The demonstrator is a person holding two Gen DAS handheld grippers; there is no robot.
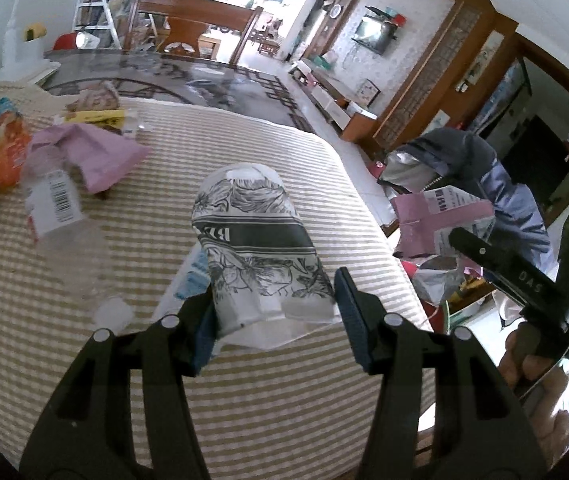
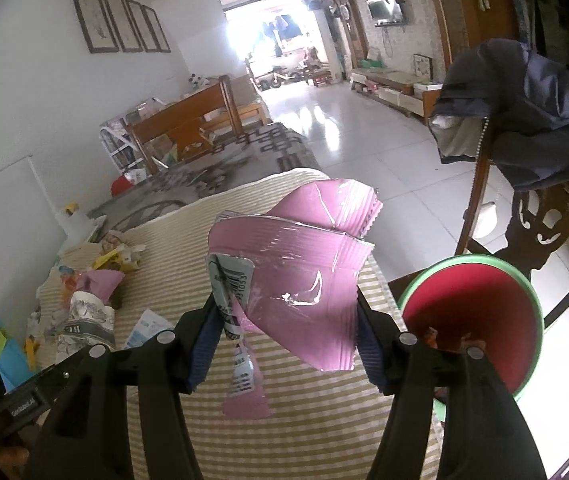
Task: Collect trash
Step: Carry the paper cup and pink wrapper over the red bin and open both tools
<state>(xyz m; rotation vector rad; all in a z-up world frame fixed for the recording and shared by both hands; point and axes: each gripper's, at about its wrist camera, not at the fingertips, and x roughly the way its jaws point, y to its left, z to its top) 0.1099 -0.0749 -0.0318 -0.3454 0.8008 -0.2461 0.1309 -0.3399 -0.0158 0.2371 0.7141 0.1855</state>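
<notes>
Left wrist view: left gripper (image 1: 274, 312) clamps one printed paper cup (image 1: 256, 248), lifted above the striped table mat (image 1: 244, 392); far left corner holds one clear bottle (image 1: 54, 204) and one pink wrapper (image 1: 96, 152). Right wrist view: right gripper (image 2: 288, 340) pinches one pink foil packet (image 2: 296, 276) near the mat's right edge; one red bin (image 2: 472, 320) stands just beside.

A home's living room: wall-mounted television (image 2: 386, 10), framed pictures (image 2: 120, 22), wooden chair (image 1: 194, 26)

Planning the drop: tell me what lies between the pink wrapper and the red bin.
Only the right hand-held gripper's outer finger separates the pink wrapper from the red bin, in the right wrist view.
</notes>
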